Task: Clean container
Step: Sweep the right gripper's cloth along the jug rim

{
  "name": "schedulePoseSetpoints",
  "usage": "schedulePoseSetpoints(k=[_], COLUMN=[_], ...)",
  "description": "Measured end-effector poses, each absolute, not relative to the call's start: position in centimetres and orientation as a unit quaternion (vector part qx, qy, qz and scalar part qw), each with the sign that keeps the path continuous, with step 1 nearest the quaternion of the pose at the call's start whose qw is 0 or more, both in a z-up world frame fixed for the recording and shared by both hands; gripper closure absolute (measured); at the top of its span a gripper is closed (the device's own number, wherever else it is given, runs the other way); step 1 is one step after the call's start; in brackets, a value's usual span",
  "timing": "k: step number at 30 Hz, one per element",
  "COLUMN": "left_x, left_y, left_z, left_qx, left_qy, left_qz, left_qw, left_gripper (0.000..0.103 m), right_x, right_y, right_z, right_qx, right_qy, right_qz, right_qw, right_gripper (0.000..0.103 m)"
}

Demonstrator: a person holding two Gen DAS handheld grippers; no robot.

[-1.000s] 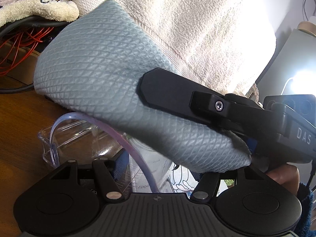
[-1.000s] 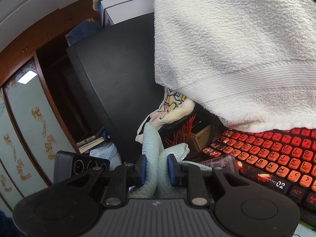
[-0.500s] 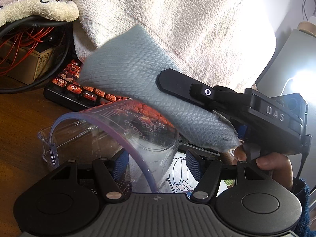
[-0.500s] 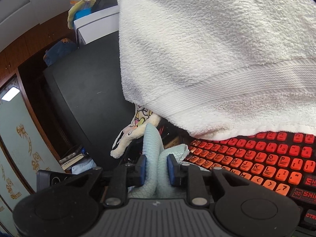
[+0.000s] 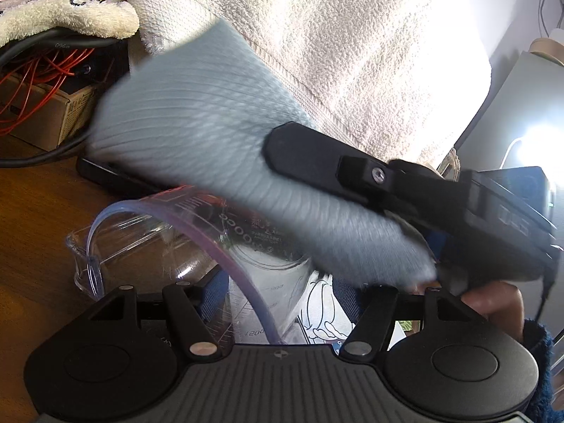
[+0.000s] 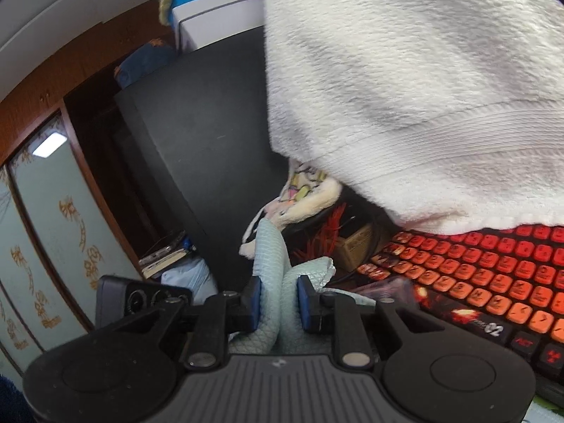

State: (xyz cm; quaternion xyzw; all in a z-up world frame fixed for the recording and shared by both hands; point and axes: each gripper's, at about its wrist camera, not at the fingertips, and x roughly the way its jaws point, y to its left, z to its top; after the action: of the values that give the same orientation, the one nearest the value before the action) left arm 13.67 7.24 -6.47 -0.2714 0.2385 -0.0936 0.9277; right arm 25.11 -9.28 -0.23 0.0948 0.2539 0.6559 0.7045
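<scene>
A clear plastic measuring jug (image 5: 246, 246) with a purple-tinted rim and printed scale lies tilted between the pads of my left gripper (image 5: 278, 292), which is shut on its wall. My right gripper (image 6: 279, 301) is shut on a pale blue waffle-textured cloth (image 6: 273, 275). In the left wrist view that cloth (image 5: 218, 141) is blurred, hanging from the right gripper's black finger (image 5: 317, 162) just above the jug's mouth.
A white towel (image 5: 335, 46) hangs over the back. A red-lit keyboard (image 6: 493, 275) lies on the wooden desk (image 5: 31, 232). A cardboard box with orange wires (image 5: 38, 105), a cartoon-print towel (image 5: 60, 3) and a dark monitor (image 6: 204, 141) stand behind.
The cloth lifted up out of the jug's mouth half a second ago and now swings back down and left over it, blurred with motion. The jug stays held in place.
</scene>
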Motion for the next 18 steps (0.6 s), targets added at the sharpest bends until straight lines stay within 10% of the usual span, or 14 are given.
schedulePoseSetpoints(k=[18], left_x=[13.7], left_y=[7.3], left_z=[-6.4], left_qx=[-0.271], left_qy=[0.239], left_qz=[-0.094], left_qw=[0.928], left_gripper=[0.038], right_x=[24.1], right_y=[-8.6], right_z=[-0.1], right_qx=[0.085], right_qy=[0.254], right_qz=[0.660], right_qw=[0.702], right_gripper=[0.081])
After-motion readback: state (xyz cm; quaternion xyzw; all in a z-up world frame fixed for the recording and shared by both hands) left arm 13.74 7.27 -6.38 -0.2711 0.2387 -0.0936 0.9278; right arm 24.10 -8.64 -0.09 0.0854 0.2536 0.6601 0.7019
